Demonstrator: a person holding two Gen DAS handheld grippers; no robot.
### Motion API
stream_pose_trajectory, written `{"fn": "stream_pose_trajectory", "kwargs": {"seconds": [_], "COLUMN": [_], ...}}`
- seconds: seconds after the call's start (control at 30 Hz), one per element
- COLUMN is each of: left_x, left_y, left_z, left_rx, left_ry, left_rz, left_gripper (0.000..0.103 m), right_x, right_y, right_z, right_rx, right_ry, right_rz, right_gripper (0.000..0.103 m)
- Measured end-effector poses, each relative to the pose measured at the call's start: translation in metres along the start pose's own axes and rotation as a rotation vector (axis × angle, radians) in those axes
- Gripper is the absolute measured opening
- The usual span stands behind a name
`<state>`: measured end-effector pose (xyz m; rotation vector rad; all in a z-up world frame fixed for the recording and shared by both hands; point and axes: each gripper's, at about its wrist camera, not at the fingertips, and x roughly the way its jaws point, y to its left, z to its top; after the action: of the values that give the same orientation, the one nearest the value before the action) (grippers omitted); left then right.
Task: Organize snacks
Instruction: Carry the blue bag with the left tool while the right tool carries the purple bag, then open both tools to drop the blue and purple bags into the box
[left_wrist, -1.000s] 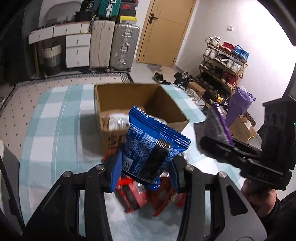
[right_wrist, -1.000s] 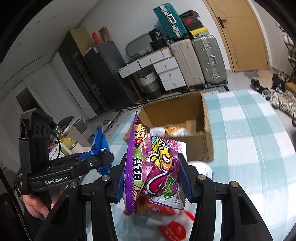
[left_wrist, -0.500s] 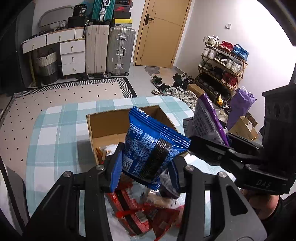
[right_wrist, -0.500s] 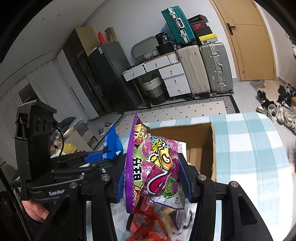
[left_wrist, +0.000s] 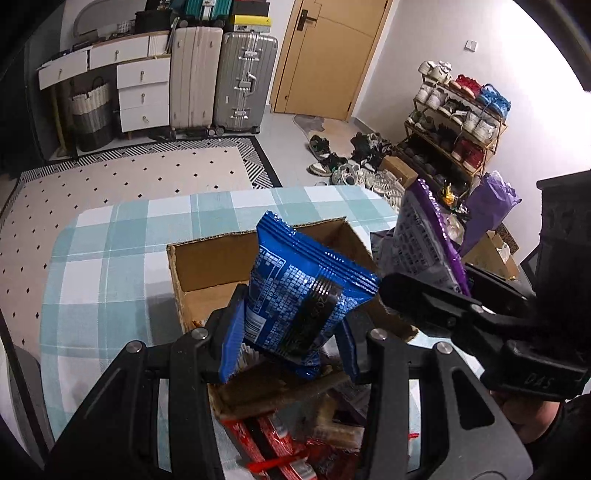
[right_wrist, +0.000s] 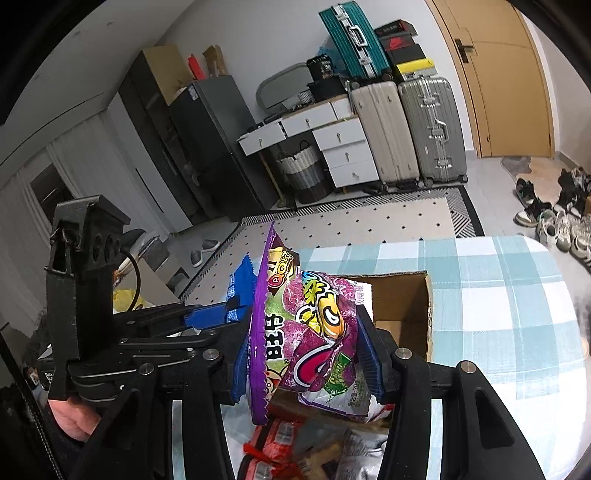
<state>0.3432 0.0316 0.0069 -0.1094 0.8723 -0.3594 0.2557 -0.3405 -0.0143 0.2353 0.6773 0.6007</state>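
My left gripper (left_wrist: 291, 343) is shut on a blue snack packet (left_wrist: 303, 295) and holds it upright above the near part of an open cardboard box (left_wrist: 207, 258). My right gripper (right_wrist: 306, 358) is shut on a purple candy bag (right_wrist: 314, 332) and holds it over the box (right_wrist: 410, 306) too. The right gripper shows in the left wrist view (left_wrist: 443, 310) with the purple bag (left_wrist: 424, 243). The left gripper and a corner of the blue packet (right_wrist: 240, 284) show in the right wrist view. Red snack packets (left_wrist: 273, 446) lie loose below, nearer than the box.
The box stands on a table with a teal-and-white checked cloth (left_wrist: 110, 258). More red and brown packets (right_wrist: 295, 450) lie under my right gripper. Beyond the table are a dotted rug (left_wrist: 129, 177), suitcases (left_wrist: 243, 81), drawers and a shoe rack (left_wrist: 458, 122).
Both grippers have risen with their packets still held and tilted downward; the box has slid lower in both views and sits under the packets. The loose red packets sit lower in frame.
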Motion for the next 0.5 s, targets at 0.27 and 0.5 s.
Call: {"fn": "stream_pose_trajectory", "kwargs": {"seconds": [0.27,0.5], "left_x": [0.045,0.056], "left_y": [0.018,0.027], "left_z": [0.001,0.002], "left_rx": [-0.017,-0.041], "left_ry": [0.044,0.051], "left_rz": [-0.03,0.012], "left_gripper": [0.043,0.072], "right_x": [0.033,0.029], "right_y": [-0.025,-0.038], "right_z": [-0.005,-0.005], "right_rx": [-0.006,-0.007], "right_ry": [0.051,-0.01], "right_rz": [-0.017,-0.044], "right_gripper": [0.053,0.071]}}
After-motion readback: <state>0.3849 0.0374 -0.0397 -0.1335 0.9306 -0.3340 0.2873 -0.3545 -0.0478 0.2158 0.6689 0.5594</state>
